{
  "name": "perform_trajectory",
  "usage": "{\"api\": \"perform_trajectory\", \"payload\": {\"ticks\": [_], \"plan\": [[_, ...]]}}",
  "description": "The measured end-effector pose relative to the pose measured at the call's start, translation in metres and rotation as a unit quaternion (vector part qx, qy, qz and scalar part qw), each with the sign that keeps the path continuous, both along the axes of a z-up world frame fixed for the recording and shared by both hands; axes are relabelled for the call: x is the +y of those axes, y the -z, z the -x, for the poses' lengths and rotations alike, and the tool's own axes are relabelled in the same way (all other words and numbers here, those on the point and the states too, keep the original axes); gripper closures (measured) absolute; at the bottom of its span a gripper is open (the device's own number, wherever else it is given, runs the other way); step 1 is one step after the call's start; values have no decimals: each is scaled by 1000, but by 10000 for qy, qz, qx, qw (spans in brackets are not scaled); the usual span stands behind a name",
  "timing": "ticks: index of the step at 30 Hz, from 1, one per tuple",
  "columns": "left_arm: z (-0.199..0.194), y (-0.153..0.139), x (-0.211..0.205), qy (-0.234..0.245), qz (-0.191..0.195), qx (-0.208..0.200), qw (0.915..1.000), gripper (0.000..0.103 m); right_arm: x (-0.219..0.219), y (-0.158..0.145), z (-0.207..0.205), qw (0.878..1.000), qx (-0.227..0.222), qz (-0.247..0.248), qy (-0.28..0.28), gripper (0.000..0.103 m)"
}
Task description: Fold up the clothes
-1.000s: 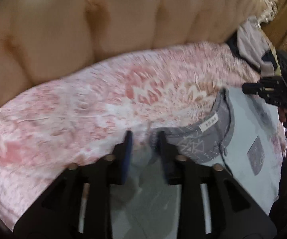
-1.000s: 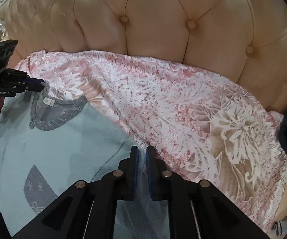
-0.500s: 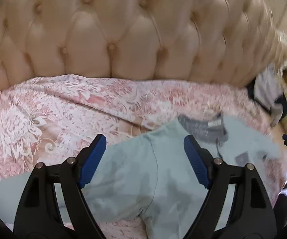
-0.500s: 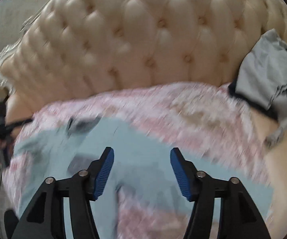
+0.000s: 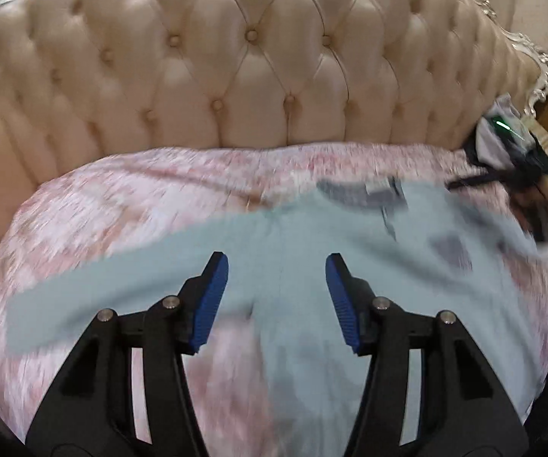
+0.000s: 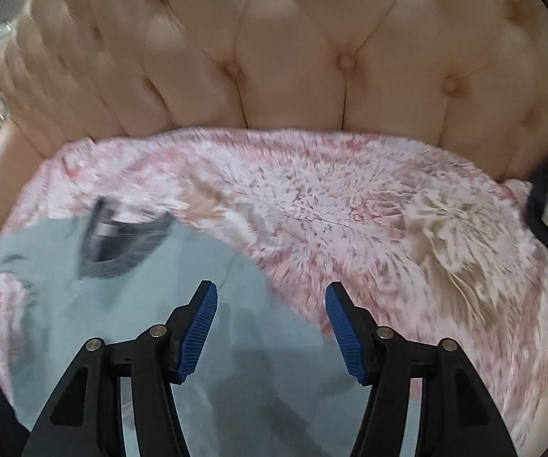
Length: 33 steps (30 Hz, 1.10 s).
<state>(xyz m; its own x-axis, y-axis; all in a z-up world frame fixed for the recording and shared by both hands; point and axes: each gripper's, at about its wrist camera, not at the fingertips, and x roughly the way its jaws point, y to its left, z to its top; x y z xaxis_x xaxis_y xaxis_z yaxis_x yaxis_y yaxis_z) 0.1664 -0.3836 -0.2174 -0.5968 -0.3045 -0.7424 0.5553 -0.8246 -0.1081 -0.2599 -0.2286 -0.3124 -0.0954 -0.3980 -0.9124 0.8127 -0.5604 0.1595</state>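
my left hand-held gripper (image 5: pixel 277 297) is spread wide with nothing in it, hovering over the pale blue shirt (image 5: pixel 312 266) about where the sleeve meets the body; my right hand-held gripper (image 6: pixel 272 323) is just as wide and empty, over the shirt's other shoulder edge, right where blue cloth gives way to the pink floral bedspread (image 6: pixel 350 198); the shirt lies face up and spread out on that bedspread, grey collar (image 6: pixel 121 243) toward the tufted headboard (image 5: pixel 254 76), one long sleeve (image 5: pixel 102 285) stretched off to my left; no fold in it that i can see

stuff that could bite me from here, just my guess; both views are smeared, so i'd say i'm moving quick, and pinching while swinging could grab the bedspread along with the shirt, since the two lie flat together; thin cloth also slips out of smooth pads if i only catch one layer's edge; and if my two pinches land uneven, the fold comes out crooked with the sleeve trailing; there's a grey clothes pile (image 5: pixel 502 141) at the bed's right side too, close enough to snag
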Motion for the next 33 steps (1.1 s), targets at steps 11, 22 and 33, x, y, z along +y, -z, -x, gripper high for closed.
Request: {"api": "perform_trajectory", "payload": {"ticks": [11,22,33], "plan": [[-91,24,59,-214,-610,149,9978,43,-12,16,-2,9983,328,-451,-163,99],[-79,11,74,-95,-686,301,9971,43,36,-23,29,9980,395,10,501,99],[-70,6,117,271,-781,333,9960,40,155,-74,61,9892,71,749,1255,42]]}}
